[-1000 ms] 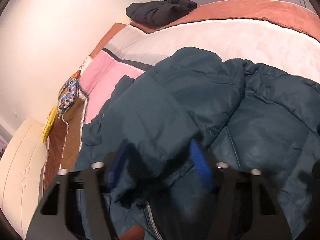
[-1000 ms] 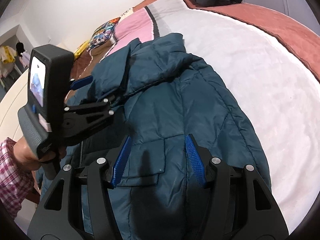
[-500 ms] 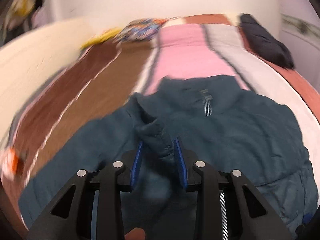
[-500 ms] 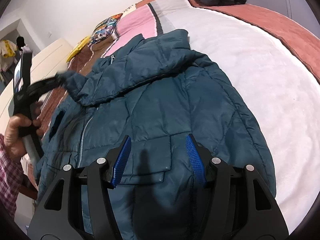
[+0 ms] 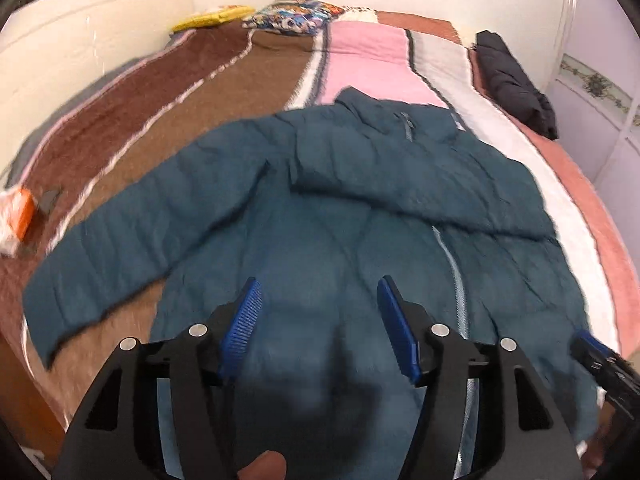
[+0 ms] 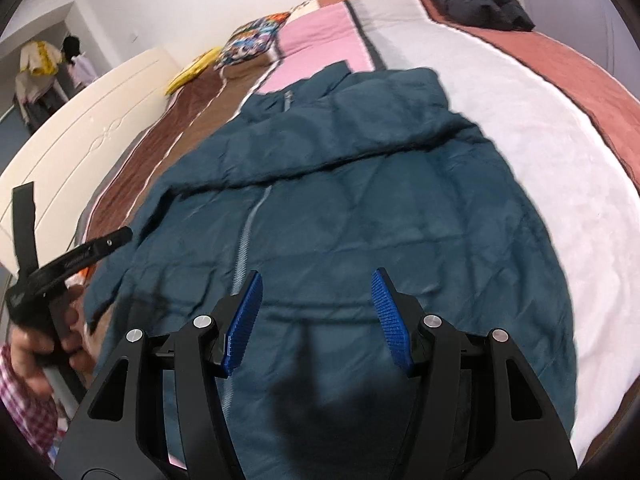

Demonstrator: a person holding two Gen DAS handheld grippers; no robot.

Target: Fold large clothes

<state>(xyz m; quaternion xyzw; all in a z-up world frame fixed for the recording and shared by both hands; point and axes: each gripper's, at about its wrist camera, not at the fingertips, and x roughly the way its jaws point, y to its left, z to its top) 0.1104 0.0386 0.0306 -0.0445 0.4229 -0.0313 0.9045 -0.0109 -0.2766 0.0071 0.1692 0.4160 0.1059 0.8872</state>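
Since a second ago, your left gripper (image 5: 318, 328) has let go of the sleeve and swung out; that sleeve (image 5: 132, 248) now lies spread to the left over the brown stripes of the bedspread (image 5: 208, 92). The dark teal quilted puffer jacket (image 6: 340, 208) lies front-up on the bed, zip closed, its other sleeve folded across the chest. Your left jaws are opening with nothing between them; your right gripper (image 6: 316, 316) stands moderately wide and empty above the hem. Next, take the spread sleeve near its cuff and lay it flat across the chest, keeping the side edges straight.
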